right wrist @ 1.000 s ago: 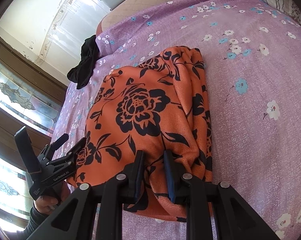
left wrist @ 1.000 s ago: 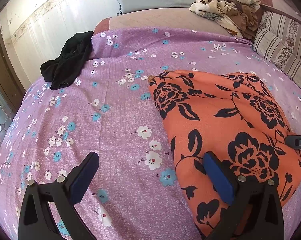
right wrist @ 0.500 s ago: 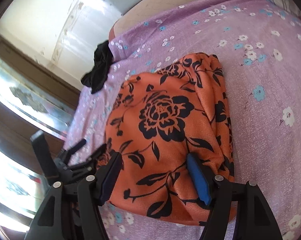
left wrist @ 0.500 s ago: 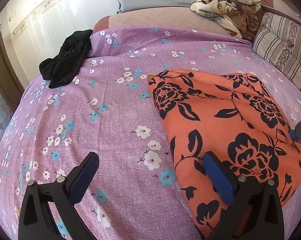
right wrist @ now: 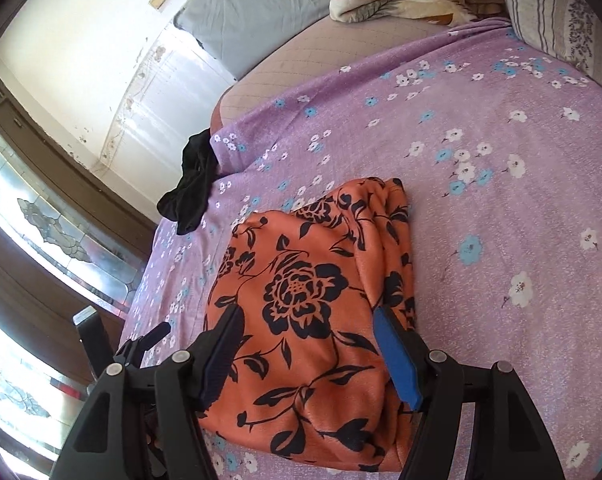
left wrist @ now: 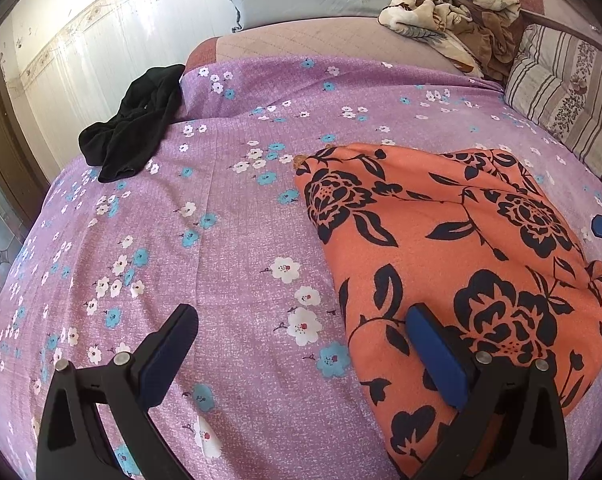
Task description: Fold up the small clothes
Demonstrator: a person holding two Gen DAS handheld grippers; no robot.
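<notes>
Cloth (left wrist: 453, 248), orange with black flowers, lies folded on the purple sheet (left wrist: 229, 240). The left gripper (left wrist: 301, 344) is spread wide and holds nothing; its right finger (left wrist: 437, 356) is over the cloth's near edge, its left over bare sheet. The right gripper (right wrist: 309, 344) is also released, jaws wide, straddling the cloth's near end with nothing grasped. A black garment (left wrist: 137, 124) lies well apart at the sheet's far corner.

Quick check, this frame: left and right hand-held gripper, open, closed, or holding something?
Left hand-held gripper: open, holding nothing.
Right hand-held gripper: open over the orange floral garment, not gripping it.
</notes>
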